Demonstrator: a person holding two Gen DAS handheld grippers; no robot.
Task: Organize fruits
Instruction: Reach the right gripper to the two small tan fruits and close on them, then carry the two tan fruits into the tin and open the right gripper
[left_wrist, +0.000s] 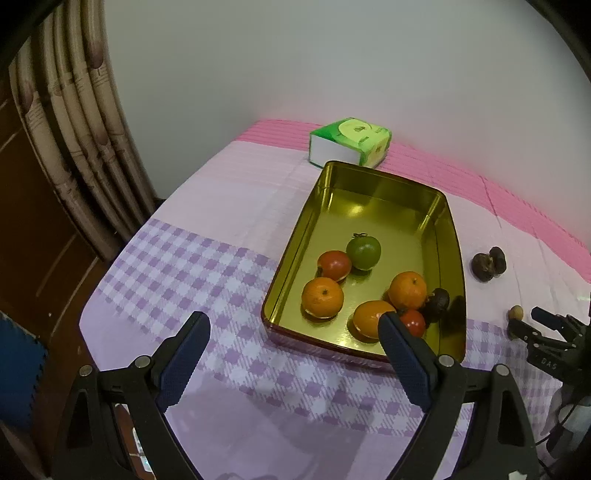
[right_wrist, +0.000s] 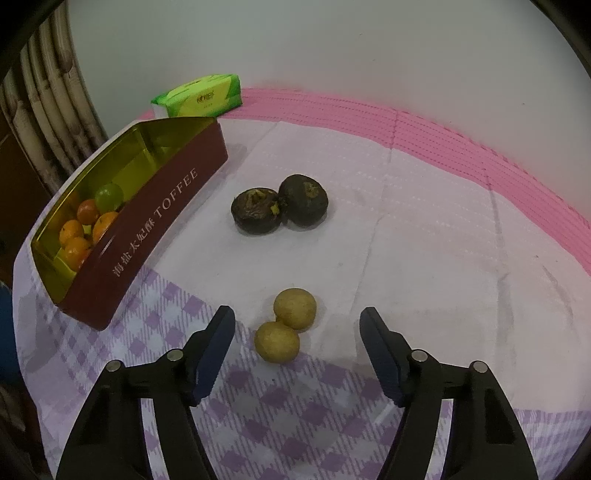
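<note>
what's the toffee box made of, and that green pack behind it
The toffee box looks like sheet metal: its gold inside is glossy and mirrors light and the fruit, with a rolled rim; the outside is matte maroon with printed lettering. The green pack looks like thin plastic film around paper tissues: the wrapper shines softly, and a white end shows through. That is a guess from looks alone.

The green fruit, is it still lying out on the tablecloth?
No, the green fruit sits inside the gold-lined tin, next to a red fruit and the oranges.
</note>
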